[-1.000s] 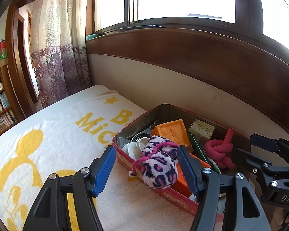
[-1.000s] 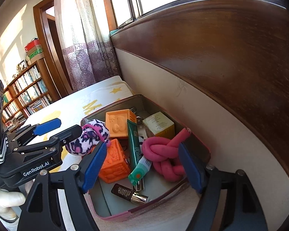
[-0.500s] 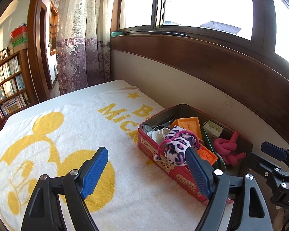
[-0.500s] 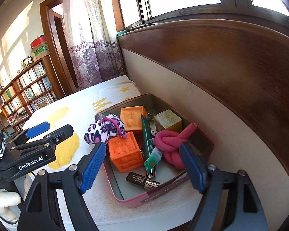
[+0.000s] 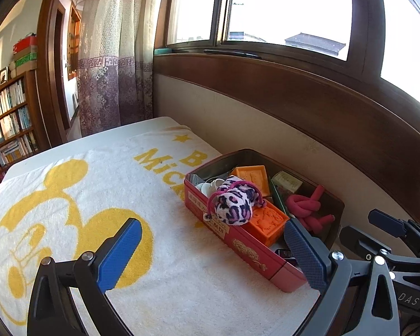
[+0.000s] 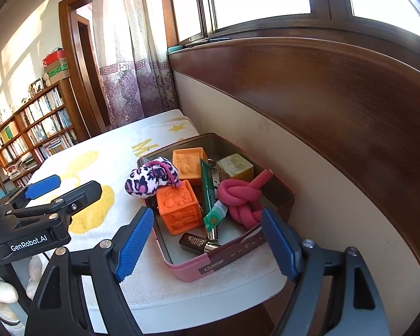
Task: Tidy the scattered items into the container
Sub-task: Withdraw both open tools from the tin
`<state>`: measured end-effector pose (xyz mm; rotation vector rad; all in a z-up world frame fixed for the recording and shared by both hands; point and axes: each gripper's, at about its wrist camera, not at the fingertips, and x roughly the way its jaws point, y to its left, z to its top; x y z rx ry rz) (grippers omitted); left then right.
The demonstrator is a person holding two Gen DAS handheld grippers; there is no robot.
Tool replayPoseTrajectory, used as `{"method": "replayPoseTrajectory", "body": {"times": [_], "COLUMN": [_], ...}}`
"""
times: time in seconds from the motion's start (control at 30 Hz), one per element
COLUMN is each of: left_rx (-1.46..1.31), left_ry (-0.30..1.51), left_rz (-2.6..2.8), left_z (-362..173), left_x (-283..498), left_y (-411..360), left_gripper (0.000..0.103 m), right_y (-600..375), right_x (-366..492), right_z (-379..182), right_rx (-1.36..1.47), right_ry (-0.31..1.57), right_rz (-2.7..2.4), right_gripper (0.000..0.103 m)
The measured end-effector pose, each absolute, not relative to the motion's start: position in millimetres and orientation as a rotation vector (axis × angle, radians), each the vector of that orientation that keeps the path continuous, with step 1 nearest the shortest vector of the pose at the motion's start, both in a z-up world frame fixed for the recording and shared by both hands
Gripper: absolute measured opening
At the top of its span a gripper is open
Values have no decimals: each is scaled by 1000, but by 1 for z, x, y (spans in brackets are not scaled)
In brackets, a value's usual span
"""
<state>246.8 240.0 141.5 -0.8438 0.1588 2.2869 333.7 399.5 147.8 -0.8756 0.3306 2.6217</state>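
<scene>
A pink-red tin (image 5: 246, 246) stands on the towel by the wall. In it lie two orange cubes (image 6: 179, 210), a green tube (image 6: 210, 196), a knotted pink rope (image 6: 240, 198), a yellowish box (image 6: 235, 165) and a dark little bottle (image 6: 198, 242). A pink leopard-print plush toy (image 5: 233, 205) rests on a cube at the tin's near rim. My left gripper (image 5: 212, 254) hangs back from the tin over the towel. Its jaws are opening, with nothing between them. My right gripper (image 6: 207, 242) is open in front of the tin's short end, holding nothing.
A white towel with a yellow cartoon print (image 5: 78, 201) covers the low table. A cream wall under dark wood panelling (image 6: 336, 106) runs close behind the tin. The table's front edge (image 6: 210, 305) is just below the tin. A curtain and bookshelves stand far left.
Both grippers have drawn back from the tin. The left jaws, which flanked the plush toy, have spread wider and left it lying on the tin's contents.
</scene>
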Motion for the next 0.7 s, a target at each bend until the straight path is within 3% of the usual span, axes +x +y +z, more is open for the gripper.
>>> {"method": "replayPoseTrajectory", "body": {"times": [0.7], "left_rx": [-843], "left_ry": [263], "left_rz": [2224], "left_z": [131], "left_x": [269], "left_y": [272], "left_gripper": [103], "right_y": [423], "right_x": [354], "right_z": [136], "right_rx": [-871], "right_ry": [377], "right_rz": [2557], "right_gripper": [82]}}
